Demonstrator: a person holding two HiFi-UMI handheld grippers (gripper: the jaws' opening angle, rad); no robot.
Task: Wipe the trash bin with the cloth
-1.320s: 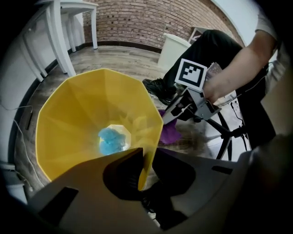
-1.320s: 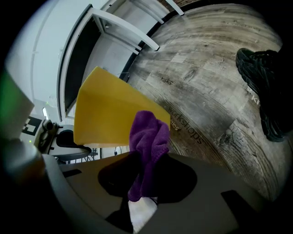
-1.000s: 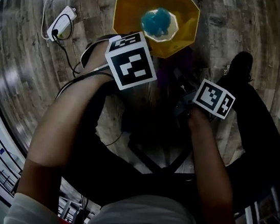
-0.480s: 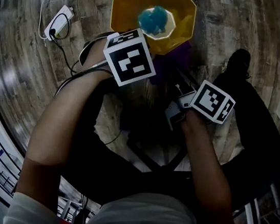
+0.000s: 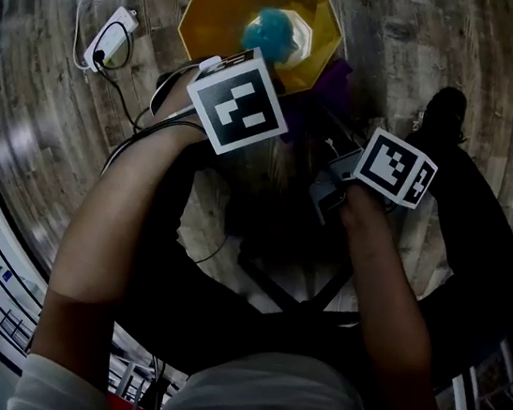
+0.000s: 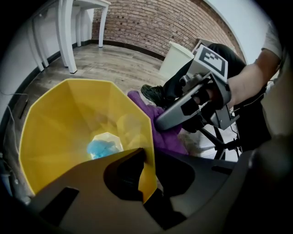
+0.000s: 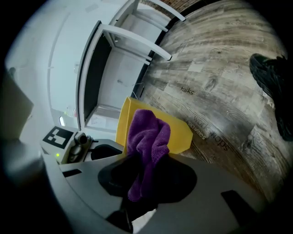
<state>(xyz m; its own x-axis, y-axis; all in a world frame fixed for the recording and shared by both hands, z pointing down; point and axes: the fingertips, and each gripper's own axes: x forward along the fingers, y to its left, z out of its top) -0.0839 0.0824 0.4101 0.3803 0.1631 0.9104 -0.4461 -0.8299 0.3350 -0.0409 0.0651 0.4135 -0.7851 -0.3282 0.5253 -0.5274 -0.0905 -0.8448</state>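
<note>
A yellow many-sided trash bin point(image 5: 218, 4) stands on the wooden floor with a blue crumpled thing point(image 5: 269, 33) at its bottom. My left gripper point(image 6: 146, 179) is shut on the bin's near rim point(image 6: 147, 151), and its jaws have just closed a little further with that rim between them. In the head view its marker cube point(image 5: 240, 102) hides the jaws. The purple cloth point(image 7: 149, 137) hangs from my right gripper point(image 7: 137, 183), which is shut on it. The cloth point(image 6: 161, 128) lies against the outside of the bin's right wall point(image 7: 183, 132).
A white power strip point(image 5: 112, 37) with cables lies left of the bin. A black shoe point(image 5: 439, 116) rests to the right. White table legs point(image 6: 68, 36), a white box point(image 6: 176, 61) and a brick wall stand behind. A black frame point(image 5: 292, 290) sits near my legs.
The bin has shifted left in the head view, with my left gripper on its rim. My right gripper has risen slightly, bringing the purple cloth against the bin's right side.
</note>
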